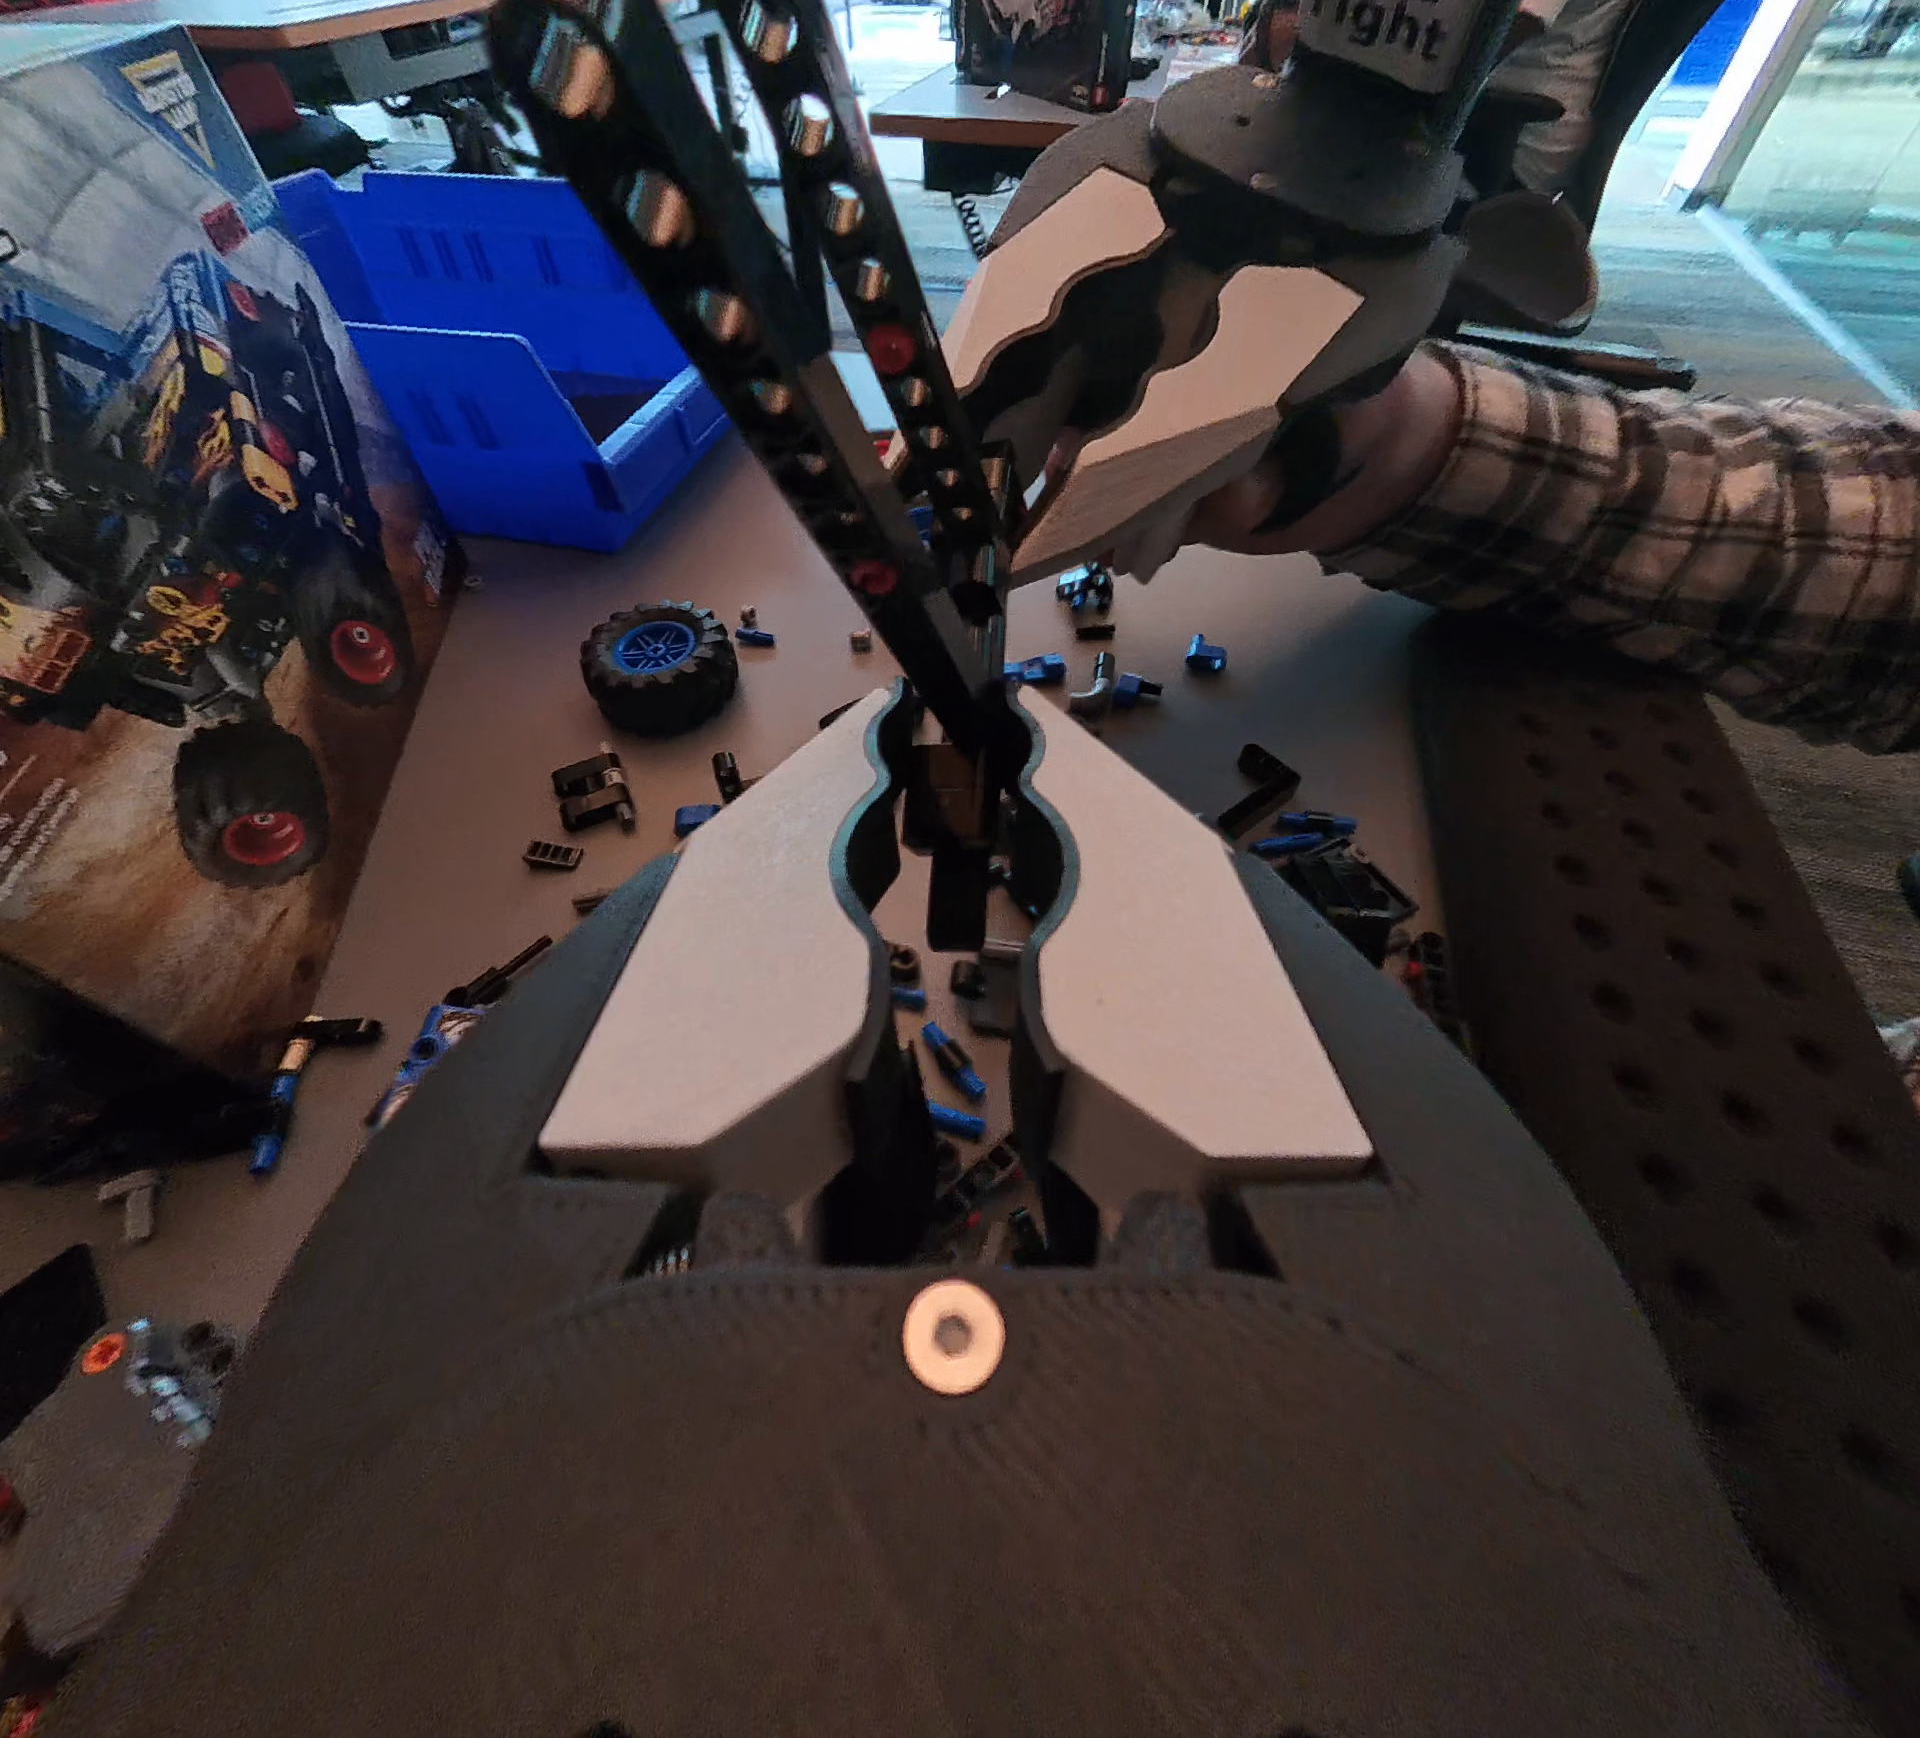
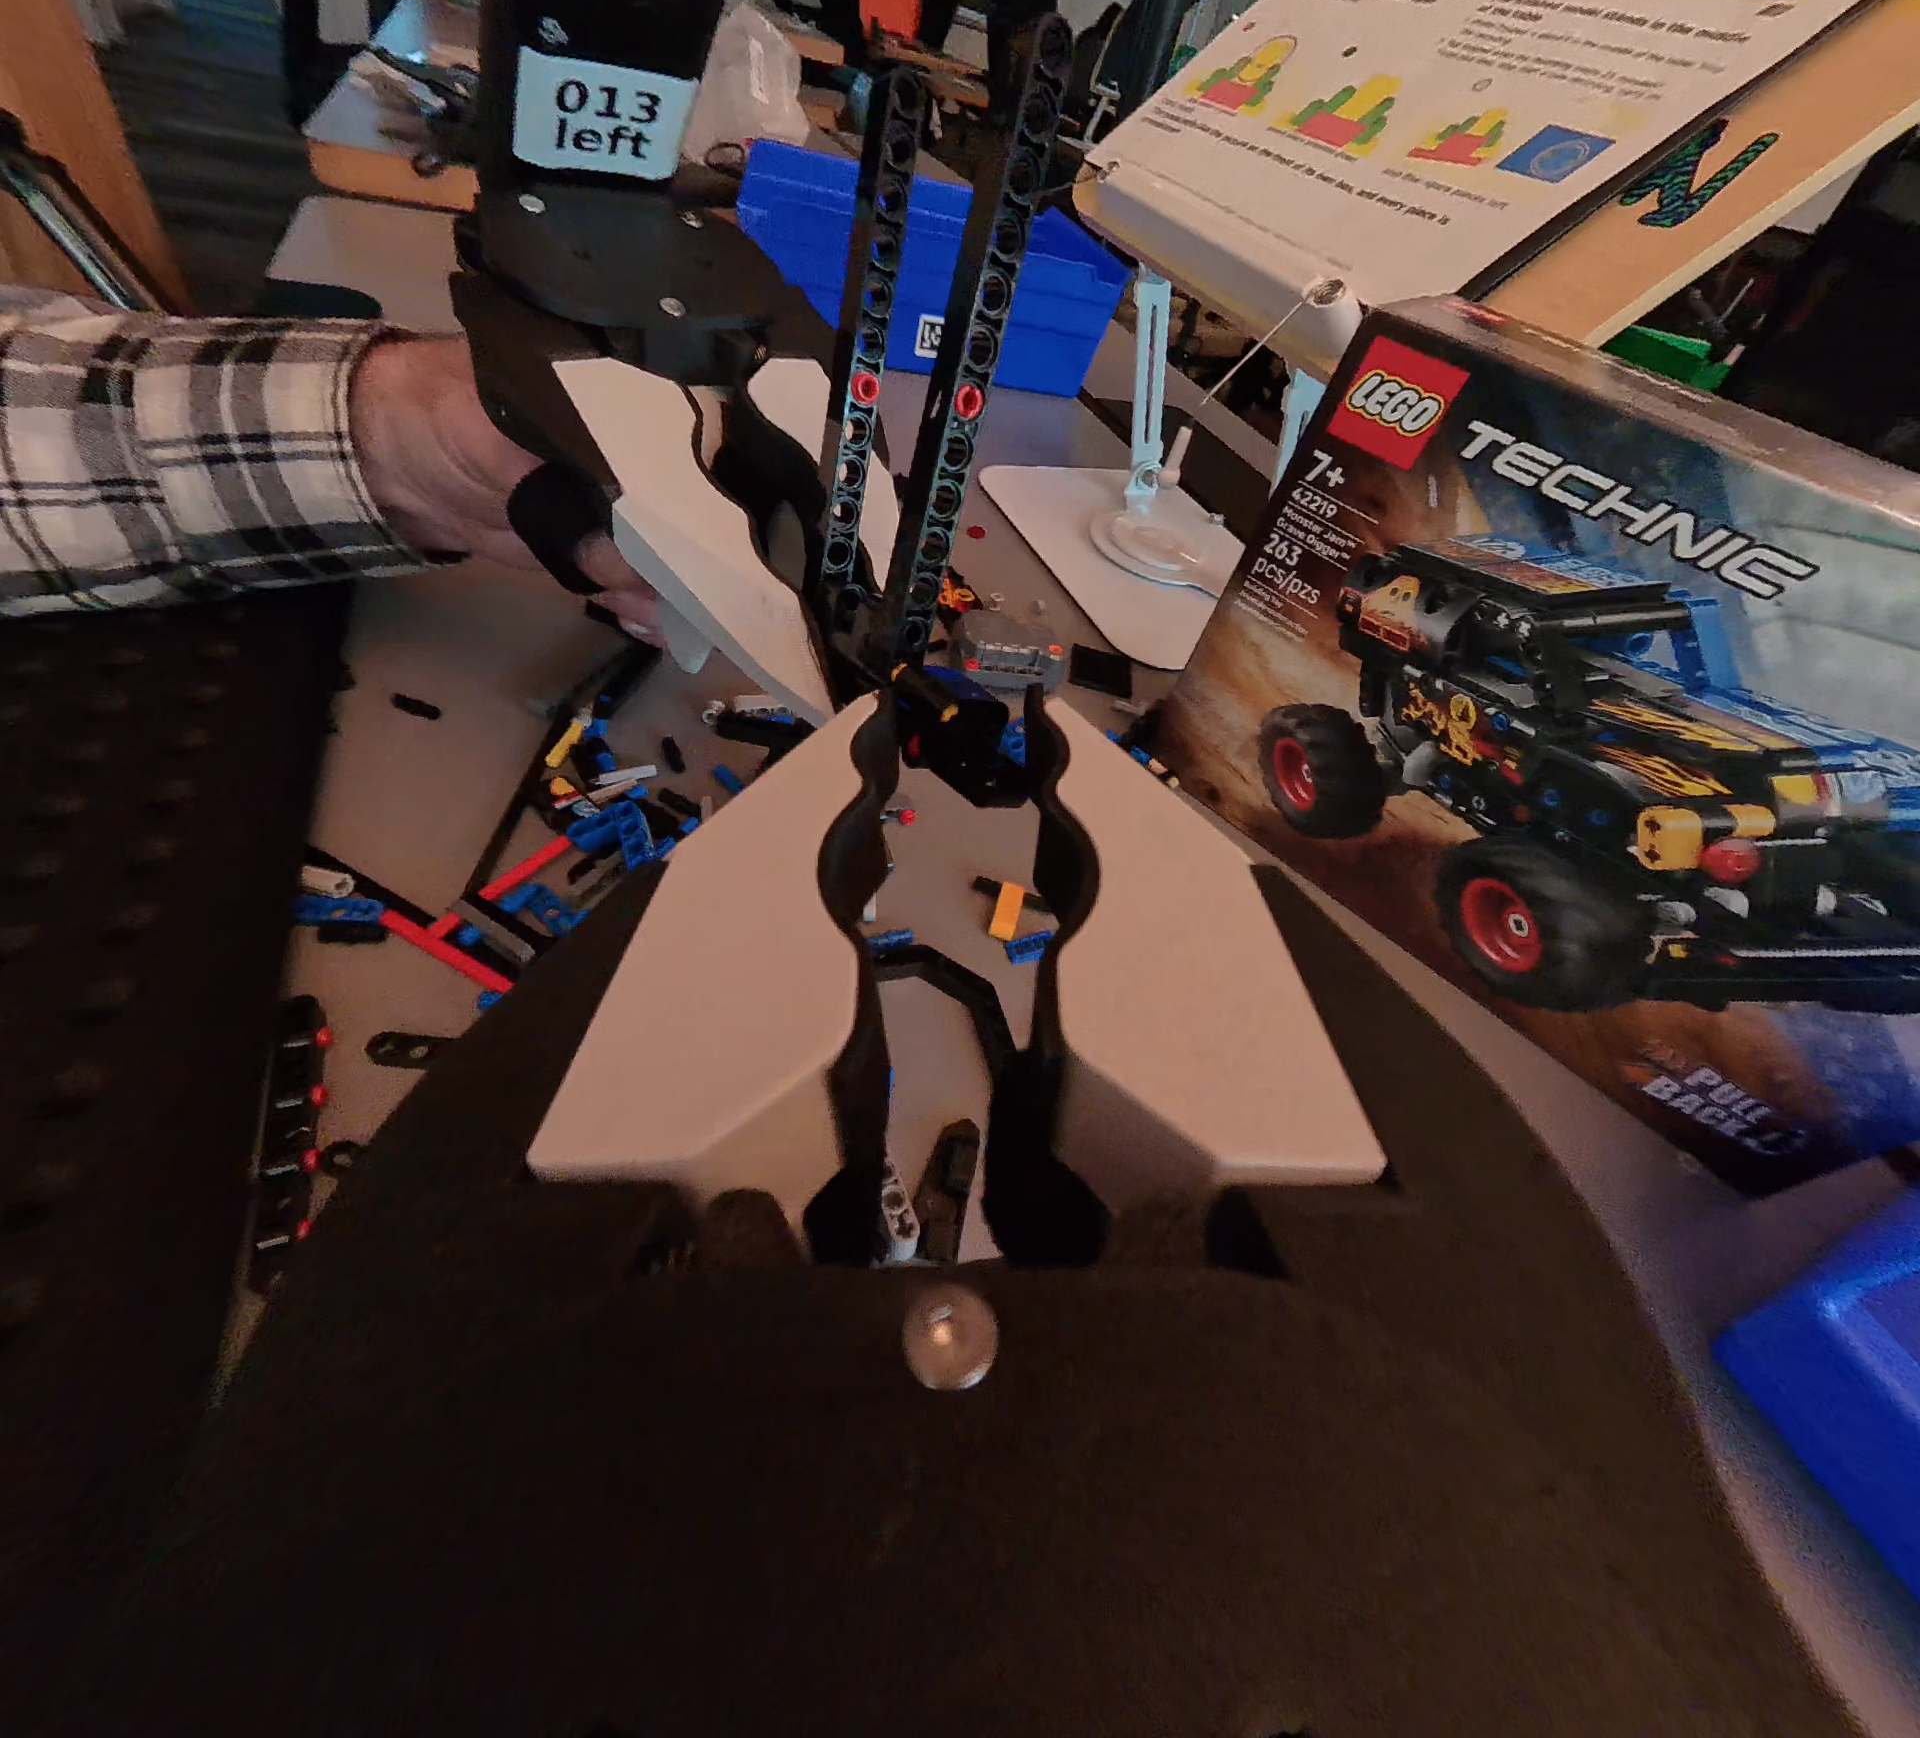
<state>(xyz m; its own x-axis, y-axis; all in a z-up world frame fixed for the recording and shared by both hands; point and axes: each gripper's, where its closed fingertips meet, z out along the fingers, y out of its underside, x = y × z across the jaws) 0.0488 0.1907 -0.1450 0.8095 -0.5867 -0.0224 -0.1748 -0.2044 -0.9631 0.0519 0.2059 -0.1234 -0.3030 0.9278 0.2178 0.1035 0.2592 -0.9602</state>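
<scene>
My left gripper [image 1: 956, 732] is clamped on the base of the beam frame [image 1: 665, 213] while my right gripper [image 2: 956, 722] pinches its black block, so twisting could pop the long beams apart

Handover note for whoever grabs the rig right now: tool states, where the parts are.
Left tool: shut on the base of the black beam assembly, two long holed beams standing up in a V.
Right tool: tips at the assembly's lower end, around a small black-and-blue piece; grip unclear.
Table: loose pins and parts, one blue-hubbed wheel, kit box, blue bin.
</scene>
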